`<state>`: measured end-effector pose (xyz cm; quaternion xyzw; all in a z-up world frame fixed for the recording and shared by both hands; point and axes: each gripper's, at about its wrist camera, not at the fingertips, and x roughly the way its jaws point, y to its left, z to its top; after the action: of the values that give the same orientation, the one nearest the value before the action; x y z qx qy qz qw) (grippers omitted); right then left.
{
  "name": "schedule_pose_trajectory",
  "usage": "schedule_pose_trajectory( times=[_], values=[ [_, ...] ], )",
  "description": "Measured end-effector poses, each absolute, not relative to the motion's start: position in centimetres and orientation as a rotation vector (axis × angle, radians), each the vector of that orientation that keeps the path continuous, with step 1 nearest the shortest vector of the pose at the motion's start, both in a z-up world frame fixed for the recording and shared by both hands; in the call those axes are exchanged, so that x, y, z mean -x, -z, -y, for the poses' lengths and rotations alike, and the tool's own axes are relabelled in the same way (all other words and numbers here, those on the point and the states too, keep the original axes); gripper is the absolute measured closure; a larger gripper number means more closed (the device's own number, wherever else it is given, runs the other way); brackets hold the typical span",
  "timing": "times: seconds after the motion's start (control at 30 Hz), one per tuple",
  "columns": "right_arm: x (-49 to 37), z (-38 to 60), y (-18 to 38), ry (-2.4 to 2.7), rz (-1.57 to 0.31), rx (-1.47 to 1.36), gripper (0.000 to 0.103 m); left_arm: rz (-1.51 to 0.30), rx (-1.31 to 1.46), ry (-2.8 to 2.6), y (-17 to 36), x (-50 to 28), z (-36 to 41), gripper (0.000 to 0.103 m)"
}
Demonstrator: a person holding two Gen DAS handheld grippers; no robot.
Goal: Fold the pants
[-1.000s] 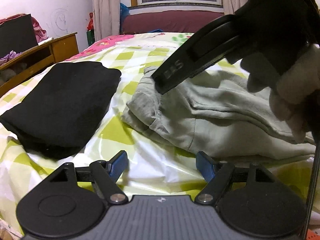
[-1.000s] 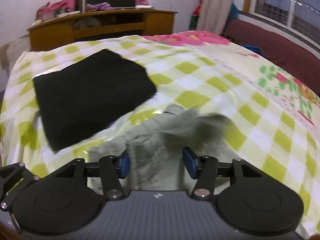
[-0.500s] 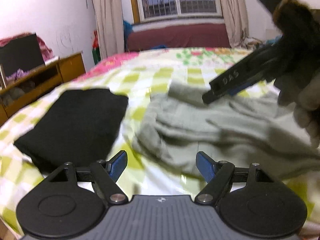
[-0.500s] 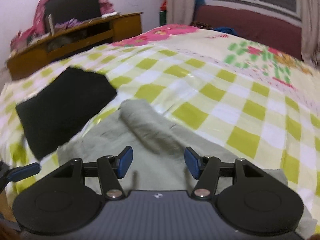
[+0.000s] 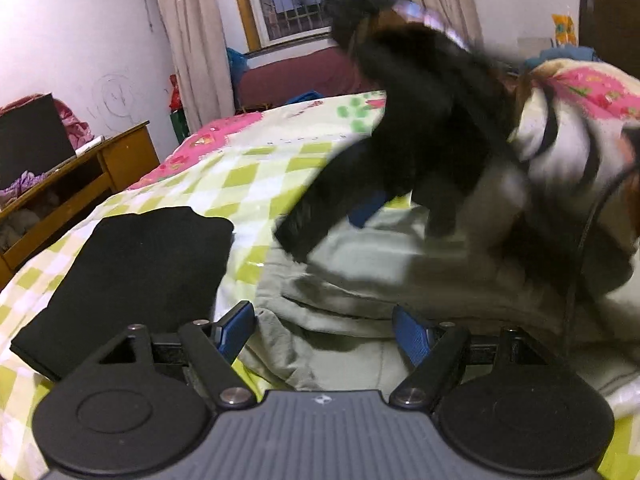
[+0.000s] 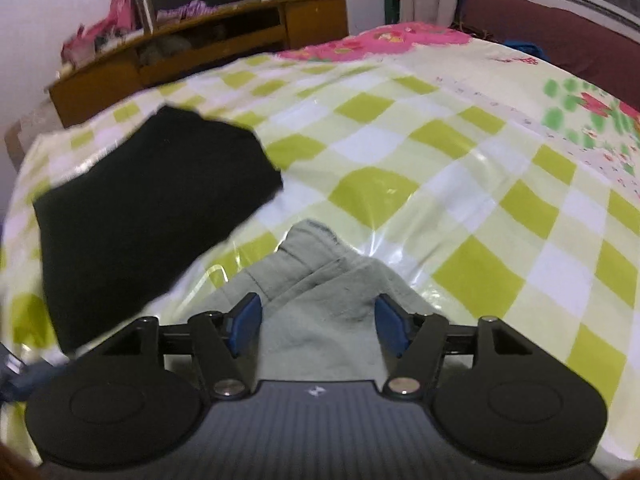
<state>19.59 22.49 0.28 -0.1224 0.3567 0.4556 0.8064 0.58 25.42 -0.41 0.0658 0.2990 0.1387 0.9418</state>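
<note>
Two garments lie on the bed (image 6: 460, 168), which is covered by a yellow-green and white checked sheet with a glossy surface. The grey-green pants (image 5: 360, 292) are the landmark: they lie crumpled and partly folded near the front edge of the bed, directly ahead of both cameras. A folded black garment (image 5: 132, 272) lies flat to the left of the pants, close beside them, with a strip of checked sheet showing between the two. The left gripper (image 5: 324, 332) hovers at the near edge of the pants; its blue-padded fingers (image 5: 236, 328) are spread wide, with cloth visible behind the gap but no cloth pinched. The right gripper (image 6: 318, 324) is positioned over a raised fold at the far end of the pants (image 6: 320, 280); its fingers (image 6: 244, 322) have just been opening and stand apart, with the grey-green cloth lying between and below them and neither pad pressing on it. In the left wrist view the right gripper (image 5: 332, 224) appears as a blurred black body above the pants, held by a hand in a light glove (image 5: 568, 152). A wooden cabinet (image 6: 208, 44) stands beyond the black garment, left of the pants, and a curtained window (image 5: 332, 0) lies beyond the far side of the bed.
</note>
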Motion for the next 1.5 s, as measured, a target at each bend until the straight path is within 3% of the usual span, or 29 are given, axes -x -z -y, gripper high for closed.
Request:
schedule_pose_trajectory(
  times=[0.17,0.33,0.73,0.77,0.83,0.87,0.9,1.23,1.5],
  values=[
    [-18.5,-13.1,-2.6,-0.897,-0.753,0.045,0.034,-0.592,-0.18,-0.261,-0.2,-0.6,-24.4,0.013],
    [-16.1,-5.4,-1.9,-0.791,-0.776,0.073,0.034,-0.644,-0.202,-0.277,0.7,-0.9,-24.9,0.013],
    [-9.1,-5.1,1.0,-0.863,-0.734,0.29,0.034,-0.66,-0.205,-0.293,0.0,-4.0,-25.8,0.014],
    [-9.0,-5.1,1.1,-0.868,-0.729,0.294,0.034,-0.668,-0.209,-0.306,0.3,-4.3,-26.0,0.016],
    [-8.7,-5.3,1.3,-0.88,-0.716,0.316,0.034,-0.692,-0.193,-0.316,0.7,-4.9,-26.5,0.031],
    [-8.6,-5.6,1.4,-0.885,-0.709,0.331,0.034,-0.715,-0.172,-0.318,0.9,-5.2,-26.9,0.045],
    [-8.5,-5.9,1.6,-0.89,-0.703,0.342,0.034,-0.736,-0.15,-0.32,1.1,-5.4,-27.2,0.052],
    [-6.8,-9.1,2.0,-0.946,-0.593,0.469,0.034,-0.788,-0.177,-0.29,1.4,-4.5,-27.3,0.077],
    [-7.2,-7.8,1.9,-0.912,-0.632,0.448,0.035,-0.804,-0.149,-0.308,1.4,-3.5,-28.3,0.076]
  ],
)
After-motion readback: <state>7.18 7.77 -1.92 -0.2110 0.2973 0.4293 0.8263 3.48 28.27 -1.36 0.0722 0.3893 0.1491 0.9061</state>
